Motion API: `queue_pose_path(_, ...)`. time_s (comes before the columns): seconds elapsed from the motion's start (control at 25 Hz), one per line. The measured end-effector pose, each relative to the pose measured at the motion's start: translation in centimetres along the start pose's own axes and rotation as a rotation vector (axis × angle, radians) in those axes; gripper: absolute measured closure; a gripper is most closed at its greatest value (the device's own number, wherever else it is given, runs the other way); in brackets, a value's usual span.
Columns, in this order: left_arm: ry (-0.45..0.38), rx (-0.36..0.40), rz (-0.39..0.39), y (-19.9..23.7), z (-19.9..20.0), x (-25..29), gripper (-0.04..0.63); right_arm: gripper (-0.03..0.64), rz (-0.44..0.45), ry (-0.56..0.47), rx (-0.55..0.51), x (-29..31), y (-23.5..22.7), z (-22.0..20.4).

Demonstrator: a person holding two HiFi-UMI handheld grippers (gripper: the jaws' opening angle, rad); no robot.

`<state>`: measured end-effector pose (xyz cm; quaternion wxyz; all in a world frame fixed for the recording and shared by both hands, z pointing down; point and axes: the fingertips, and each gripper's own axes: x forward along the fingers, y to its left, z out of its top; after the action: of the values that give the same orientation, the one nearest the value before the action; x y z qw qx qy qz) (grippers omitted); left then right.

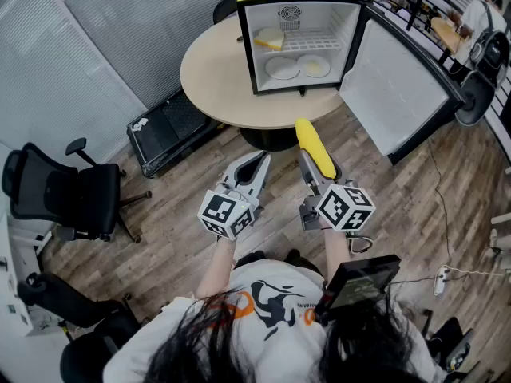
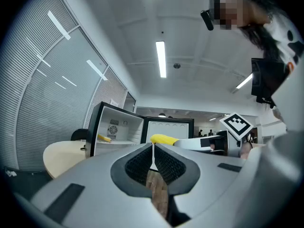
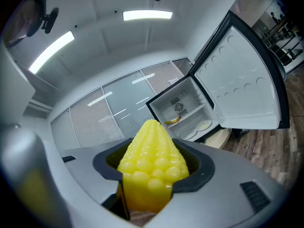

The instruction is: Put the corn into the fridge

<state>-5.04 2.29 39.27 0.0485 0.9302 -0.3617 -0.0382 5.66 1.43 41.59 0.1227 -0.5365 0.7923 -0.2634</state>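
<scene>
- Looking down: right tongs (image 1: 319,167) grasp the corn (image 1: 313,140); open fridge (image 1: 249,46) on the desk (image 1: 214,78) at twelve o'clock.
- Left gripper view: left tongs (image 2: 153,152) clenched, empty.
- Right gripper view: corn held firmly; keep it level, aiming at one o'clock.

- An office.
- Black swivel chairs (image 1: 76,190) on a wood-plank floor (image 1: 160,242).
- Slatted blinds (image 1: 88,46) across the glass walls.
- Long strip lights (image 2: 161,58) on the ceiling.
- A round table (image 1: 211,78) bearing a small fridge (image 1: 319,18).
</scene>
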Motion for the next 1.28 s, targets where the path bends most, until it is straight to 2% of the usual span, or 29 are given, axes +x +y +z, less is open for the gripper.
queue_pose_path(0.48, 0.002, -0.004, -0.015, -0.1, 0.0, -0.7, 0.584, 0.360, -0.006, 0.024, -0.002, -0.4, 1.1, -1.5)
queue_pose_path(0.64, 0.005, -0.008, -0.021, -0.8, -0.2, 0.1, 0.584, 0.361, 0.003, 0.014, 0.028, -0.9, 0.5, -1.2)
queue_pose_path(1.28, 0.018, 0.000, 0.006, -3.5, -1.7, 3.5, 0.584, 0.360, 0.037, 0.059, 0.003, -2.0, -3.3, 0.0)
